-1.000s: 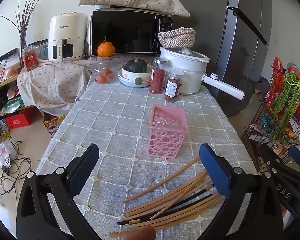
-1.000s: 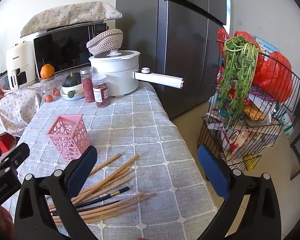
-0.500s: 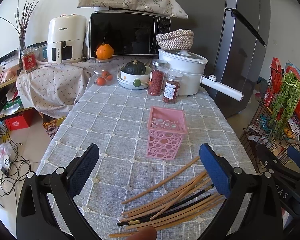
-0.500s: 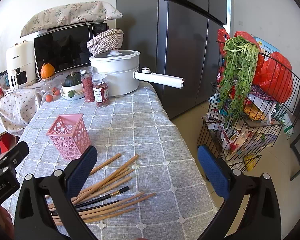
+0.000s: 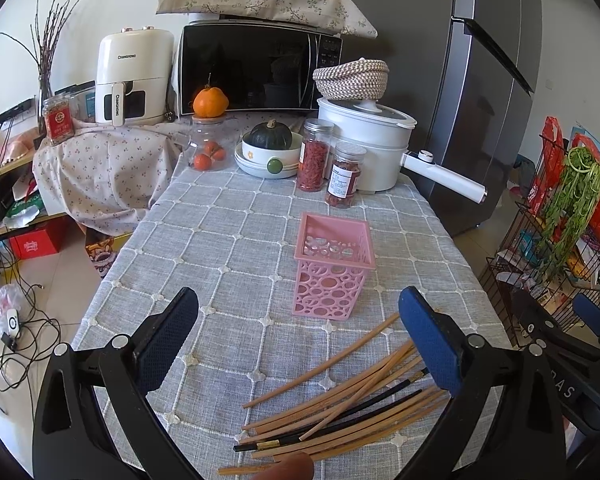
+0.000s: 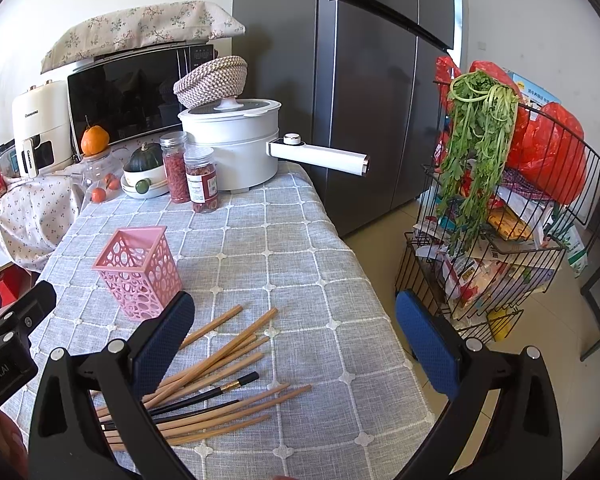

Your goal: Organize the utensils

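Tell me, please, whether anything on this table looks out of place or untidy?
Yes: the chopsticks lie loose and crisscrossed on the tablecloth, two black ones among the wooden, while the pink holder beside them stands upright and empty.

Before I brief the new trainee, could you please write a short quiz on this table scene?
1. True or false: the pink basket already holds chopsticks.
2. Multiple choice: the chopsticks lie (A) in a loose pile on the tablecloth, (B) upright in the basket, (C) on the white pot.
3. Fill in: the left gripper and the right gripper both have their fingers ____.

Key: 1 false, the basket looks empty; 2 A; 3 open, neither holding anything.
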The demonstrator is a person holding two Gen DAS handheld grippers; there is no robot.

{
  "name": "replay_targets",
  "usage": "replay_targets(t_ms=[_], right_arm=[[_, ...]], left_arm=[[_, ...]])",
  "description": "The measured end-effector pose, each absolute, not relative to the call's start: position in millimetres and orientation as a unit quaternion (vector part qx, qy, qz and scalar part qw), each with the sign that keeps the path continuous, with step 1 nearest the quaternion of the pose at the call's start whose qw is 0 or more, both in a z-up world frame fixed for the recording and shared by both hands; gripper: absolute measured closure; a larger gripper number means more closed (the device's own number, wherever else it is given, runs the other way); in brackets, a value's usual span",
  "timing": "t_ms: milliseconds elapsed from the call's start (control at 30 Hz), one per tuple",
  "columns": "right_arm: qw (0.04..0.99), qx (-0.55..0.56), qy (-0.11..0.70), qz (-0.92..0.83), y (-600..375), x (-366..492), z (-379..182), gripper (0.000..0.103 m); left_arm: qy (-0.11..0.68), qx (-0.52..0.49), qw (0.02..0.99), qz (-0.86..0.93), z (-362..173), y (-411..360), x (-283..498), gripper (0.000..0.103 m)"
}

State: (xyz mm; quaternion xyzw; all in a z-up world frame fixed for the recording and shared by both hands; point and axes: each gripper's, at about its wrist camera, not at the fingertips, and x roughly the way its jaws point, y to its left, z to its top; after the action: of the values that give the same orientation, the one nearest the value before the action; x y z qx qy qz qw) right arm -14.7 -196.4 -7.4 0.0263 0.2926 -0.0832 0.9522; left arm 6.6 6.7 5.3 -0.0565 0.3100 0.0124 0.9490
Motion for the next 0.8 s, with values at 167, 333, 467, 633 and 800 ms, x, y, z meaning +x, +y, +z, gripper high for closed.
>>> replay_targets(t_ms=[167,333,467,633,800], right_arm=[[0.952,0.026,0.293,-0.083,-195.7,-14.7,-7.9,0.005],[0.952,0.026,0.294,-0.083,-195.9,-14.6,-7.9,0.005],[0.952,0.026,0.294,-0.082,-195.1,-14.7,-8.7,0.005],[0.952,0.027,0.294,-0.082,-195.5,-14.3,-8.6,0.005],[0.952,0.027,0.295,-0.082,-195.1,-14.6,-9.2,0.005]], left_arm=[[0.307,-0.055,0.95,0.012,1.6,4.8,1.1,0.007],[0.306,-0.055,0.95,0.012,1.6,5.2,1.0,0.007],[0.307,-0.055,0.95,0.012,1.5,5.2,0.9,0.007],[0.307,-0.055,0.95,0.011,4.9,2.4,0.8,0.007],[0.307,-0.056,0.95,0.011,4.6,2.4,1.0,0.007]])
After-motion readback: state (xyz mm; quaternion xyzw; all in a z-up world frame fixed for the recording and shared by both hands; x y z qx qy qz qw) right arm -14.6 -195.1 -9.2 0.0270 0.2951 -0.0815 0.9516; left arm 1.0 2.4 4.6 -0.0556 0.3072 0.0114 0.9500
